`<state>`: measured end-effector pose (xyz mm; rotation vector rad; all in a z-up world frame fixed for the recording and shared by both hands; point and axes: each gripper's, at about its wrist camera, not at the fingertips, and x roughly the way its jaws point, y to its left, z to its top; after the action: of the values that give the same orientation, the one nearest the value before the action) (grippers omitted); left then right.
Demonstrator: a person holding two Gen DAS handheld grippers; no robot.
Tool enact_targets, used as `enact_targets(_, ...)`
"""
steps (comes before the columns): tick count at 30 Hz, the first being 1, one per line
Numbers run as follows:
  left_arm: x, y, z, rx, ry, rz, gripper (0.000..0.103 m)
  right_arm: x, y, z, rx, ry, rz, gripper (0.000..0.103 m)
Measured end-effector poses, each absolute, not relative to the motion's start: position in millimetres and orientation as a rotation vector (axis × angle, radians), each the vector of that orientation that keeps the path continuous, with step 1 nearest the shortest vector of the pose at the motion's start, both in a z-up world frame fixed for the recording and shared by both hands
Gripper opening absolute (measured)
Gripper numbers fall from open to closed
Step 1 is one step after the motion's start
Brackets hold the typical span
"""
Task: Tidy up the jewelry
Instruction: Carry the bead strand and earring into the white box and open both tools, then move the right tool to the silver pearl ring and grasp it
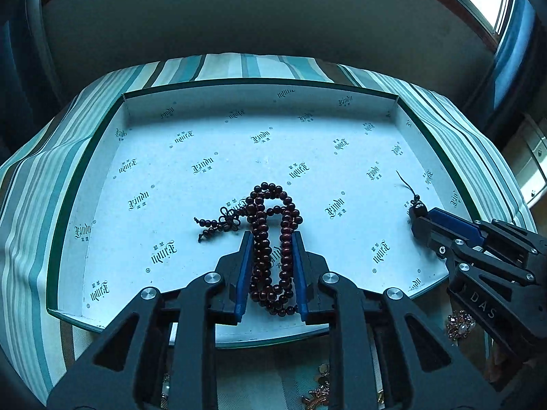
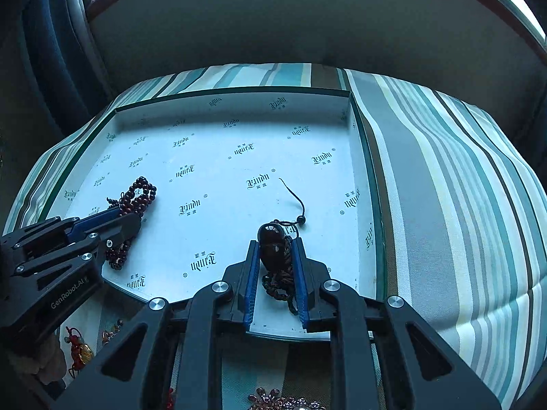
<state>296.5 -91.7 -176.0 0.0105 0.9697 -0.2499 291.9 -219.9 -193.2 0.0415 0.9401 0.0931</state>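
A white printed tray with a green rim lies on a striped cloth. A long string of dark red beads rests on its floor. It runs between the blue pads of my left gripper. The two strands lie loose, with the tray showing between them. My right gripper, over the tray's right part, is shut on a dark pendant with a braided cord. The thin cord tail trails across the tray floor.
More jewelry lies on the striped cloth in front of the tray: a sparkly brooch, a gold ornament, a red and gold charm and a beaded piece. The far half of the tray floor is bare.
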Motion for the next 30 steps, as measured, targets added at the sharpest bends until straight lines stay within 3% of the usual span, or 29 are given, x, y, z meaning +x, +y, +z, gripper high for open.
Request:
enact_targets(3, 295.4, -92.5, -176.2, 0.020, 0.965, -0.252, 0.029, 292.0, -219.5, -193.1, 0.030, 0.937, 0.083, 0.021)
enact_targets(6, 293.2, -92.9, -176.0, 0.027, 0.963, -0.252, 0.044, 291.0, -220.9, -191.9, 0.034, 0.937, 0.088, 0.023)
enact_targets(8, 292.2, -91.9, -175.5, 0.026, 0.962, -0.248, 0.049, 290.3, -222.5, -190.6, 0.041, 0.935, 0.084, 0.043)
enact_targets(10, 291.7, -90.3, -174.9, 0.020, 0.961, -0.247, 0.056, 290.3, -223.9, -188.5, 0.048, 0.932, 0.081, 0.048)
enact_targets(19, 284.6, -86.2, -159.5, 0.036, 0.922, -0.237, 0.073, 283.9, -221.7, -164.6, 0.030, 0.890, 0.076, 0.048)
enact_targets(30, 236.1, -62.9, -124.4, 0.044, 0.884, -0.217, 0.073, 233.1, -210.4, -138.1, 0.019, 0.876, 0.100, 0.048)
